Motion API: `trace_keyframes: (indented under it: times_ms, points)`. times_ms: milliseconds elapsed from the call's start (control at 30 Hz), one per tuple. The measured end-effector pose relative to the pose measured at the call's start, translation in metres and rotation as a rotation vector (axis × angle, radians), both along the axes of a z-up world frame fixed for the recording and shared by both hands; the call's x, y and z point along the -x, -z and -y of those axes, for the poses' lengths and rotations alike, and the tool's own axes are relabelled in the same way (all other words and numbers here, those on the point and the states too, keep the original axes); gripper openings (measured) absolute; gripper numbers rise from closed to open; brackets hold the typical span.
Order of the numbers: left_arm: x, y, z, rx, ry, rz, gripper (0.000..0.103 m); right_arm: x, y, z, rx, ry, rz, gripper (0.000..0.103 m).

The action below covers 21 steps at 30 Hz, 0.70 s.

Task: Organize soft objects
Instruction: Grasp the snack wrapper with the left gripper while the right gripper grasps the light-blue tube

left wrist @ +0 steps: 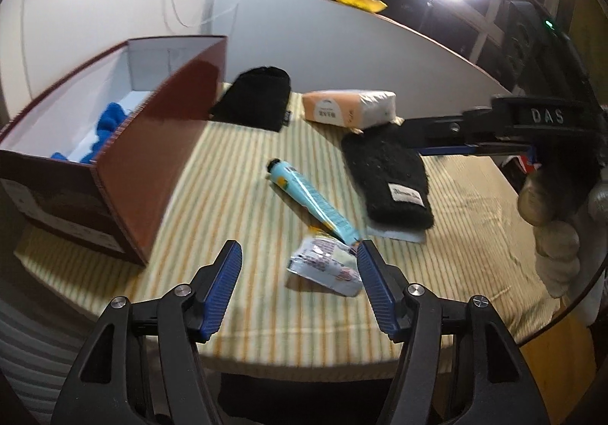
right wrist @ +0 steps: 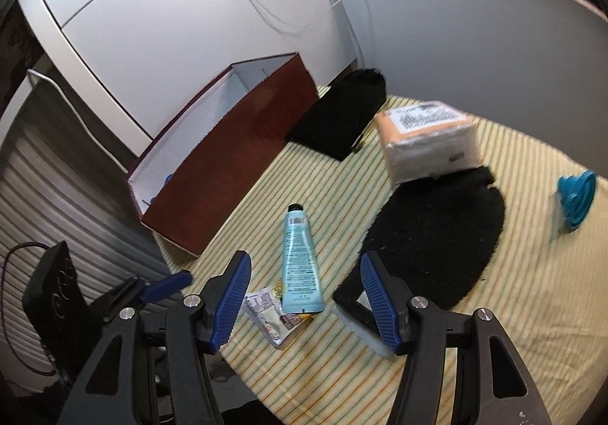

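Left tool [left wrist: 298,288], right tool [right wrist: 306,297] agape, empty; tube [right wrist: 300,265], pouch [right wrist: 429,235] ahead.

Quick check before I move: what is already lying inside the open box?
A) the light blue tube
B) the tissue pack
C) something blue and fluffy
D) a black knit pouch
C: the left wrist view shows a blue fluffy item on the white floor of the box; tube and tissue pack lie on the table.
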<state>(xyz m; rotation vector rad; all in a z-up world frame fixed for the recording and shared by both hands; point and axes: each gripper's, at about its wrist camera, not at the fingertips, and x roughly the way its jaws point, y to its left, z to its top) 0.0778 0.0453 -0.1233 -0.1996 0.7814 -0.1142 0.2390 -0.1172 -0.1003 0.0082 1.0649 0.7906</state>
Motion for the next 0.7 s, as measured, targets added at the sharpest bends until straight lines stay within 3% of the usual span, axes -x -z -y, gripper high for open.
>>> trace_keyframes:
  times_ms: [67, 167, 400, 700]
  points:
    - [-0.002, 0.005, 0.006, -0.012, 0.025, -0.009, 0.063, -0.003, 0.006, -0.005, 0.004, -0.014, -0.021, 0.056]
    - [-0.006, 0.013, 0.014, -0.022, 0.063, -0.025, 0.071, -0.004, 0.017, -0.02, 0.038, -0.047, -0.038, 0.056]
    - [-0.016, 0.028, 0.022, -0.078, 0.101, -0.03, 0.071, -0.014, 0.049, -0.059, 0.116, -0.098, -0.086, 0.056]
    - [-0.022, 0.039, 0.021, -0.059, 0.12, 0.001, 0.071, -0.031, 0.069, -0.077, 0.149, -0.091, -0.123, 0.055]
